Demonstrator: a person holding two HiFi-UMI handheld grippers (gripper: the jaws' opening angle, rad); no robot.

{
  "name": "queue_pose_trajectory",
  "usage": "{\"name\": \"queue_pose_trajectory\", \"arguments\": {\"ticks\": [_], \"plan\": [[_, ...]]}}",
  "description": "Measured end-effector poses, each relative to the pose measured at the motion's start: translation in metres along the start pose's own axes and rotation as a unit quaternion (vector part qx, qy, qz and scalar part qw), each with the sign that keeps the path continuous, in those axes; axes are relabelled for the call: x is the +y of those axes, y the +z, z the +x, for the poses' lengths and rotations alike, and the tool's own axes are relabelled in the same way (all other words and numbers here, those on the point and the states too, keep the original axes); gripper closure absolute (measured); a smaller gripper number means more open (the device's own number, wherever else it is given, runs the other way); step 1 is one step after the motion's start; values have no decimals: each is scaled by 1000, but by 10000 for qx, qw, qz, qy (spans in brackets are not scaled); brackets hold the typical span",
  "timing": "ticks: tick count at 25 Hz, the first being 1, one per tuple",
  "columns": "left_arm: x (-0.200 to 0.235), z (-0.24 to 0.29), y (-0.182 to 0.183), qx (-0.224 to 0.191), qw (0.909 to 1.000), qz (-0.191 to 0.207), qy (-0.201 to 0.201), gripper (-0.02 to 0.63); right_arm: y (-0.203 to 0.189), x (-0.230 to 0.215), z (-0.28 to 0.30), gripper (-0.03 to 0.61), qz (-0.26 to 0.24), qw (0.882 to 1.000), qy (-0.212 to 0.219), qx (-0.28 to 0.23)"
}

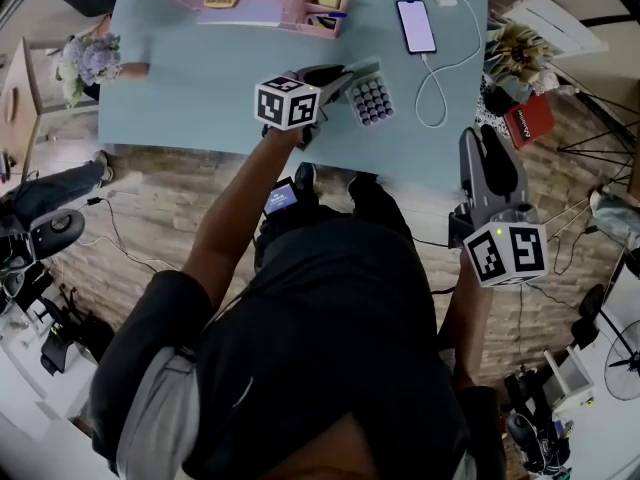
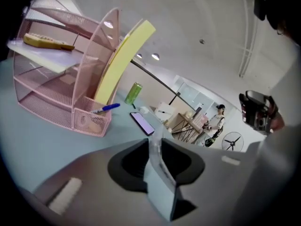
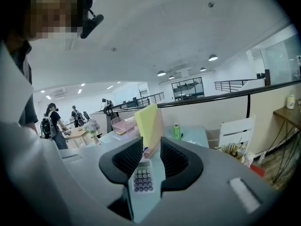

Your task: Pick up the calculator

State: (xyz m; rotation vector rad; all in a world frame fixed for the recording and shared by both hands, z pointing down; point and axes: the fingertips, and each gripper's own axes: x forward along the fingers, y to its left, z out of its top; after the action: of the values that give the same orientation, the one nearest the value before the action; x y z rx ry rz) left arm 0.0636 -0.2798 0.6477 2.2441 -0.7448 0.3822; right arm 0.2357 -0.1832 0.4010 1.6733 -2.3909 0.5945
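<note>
The calculator [image 1: 370,100], pale with rows of dark round keys, hangs just above the light blue table [image 1: 180,98] near its front edge. My left gripper [image 1: 352,82] reaches in from the left and is shut on it. In the left gripper view the calculator [image 2: 160,182] shows edge-on as a thin pale slab pinched between the jaws of the left gripper [image 2: 156,147]. My right gripper [image 1: 490,138] hovers off the table's front right corner, apart from the calculator. Its jaws [image 3: 151,149] stand a little apart with nothing in them, and the calculator [image 3: 143,179] shows far off through the gap.
A pink mesh organiser [image 1: 270,3] with a yellow pad [image 2: 124,55] and a blue pen [image 2: 106,108] stands at the table's back. To its right lie a phone [image 1: 415,26] and its white cable [image 1: 440,78]. A green can [image 2: 133,93] stands further back. A red book [image 1: 528,120] lies off the right edge.
</note>
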Motion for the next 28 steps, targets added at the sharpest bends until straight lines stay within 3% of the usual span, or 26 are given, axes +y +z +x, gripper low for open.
{"name": "queue_pose_trajectory", "arguments": {"ticks": [12, 28], "plan": [[-3, -89, 58, -714, 9970, 289, -10, 466, 25, 43, 6, 480, -311, 9991, 119, -274], [-15, -227, 119, -1672, 9835, 661, -196, 466, 47, 127, 18, 480, -1019, 9926, 365, -555]]}}
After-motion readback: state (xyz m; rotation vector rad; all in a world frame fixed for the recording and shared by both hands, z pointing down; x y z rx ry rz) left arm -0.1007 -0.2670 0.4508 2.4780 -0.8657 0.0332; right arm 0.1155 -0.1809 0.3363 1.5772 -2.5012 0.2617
